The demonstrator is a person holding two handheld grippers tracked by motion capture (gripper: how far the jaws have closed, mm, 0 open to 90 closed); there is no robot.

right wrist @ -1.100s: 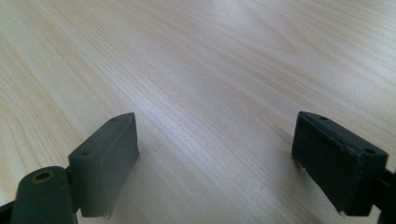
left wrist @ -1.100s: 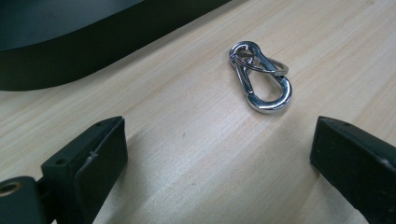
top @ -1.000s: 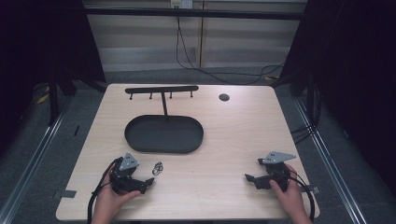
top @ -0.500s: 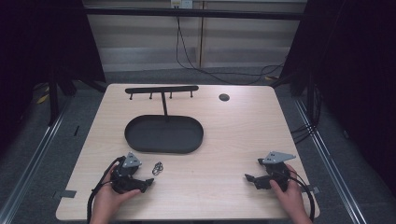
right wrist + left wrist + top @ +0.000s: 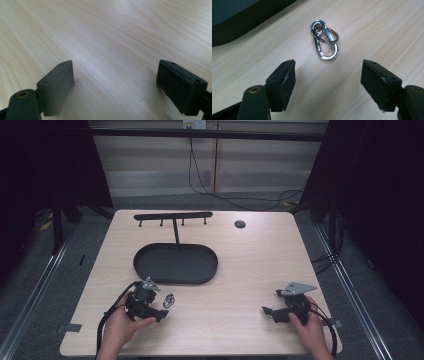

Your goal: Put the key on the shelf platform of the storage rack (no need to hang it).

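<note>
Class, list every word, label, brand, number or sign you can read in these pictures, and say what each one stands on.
There is no text to read.
The table, the oval tray and the hook rack are plain.
The metal clip with its ring shows no engraving.
The left gripper and right gripper carry no marking.

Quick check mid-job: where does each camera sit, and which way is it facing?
High view: above the person's side, looking forward and down on the light wooden table; both hands and the left tool and right tool show.
Left gripper view: rides the left tool, looking along its open jaws at the silver metal carabiner clip with ring.
Right gripper view: rides the right tool, open jaws over bare wood.
Shared: high and left views both show the clip.
</note>
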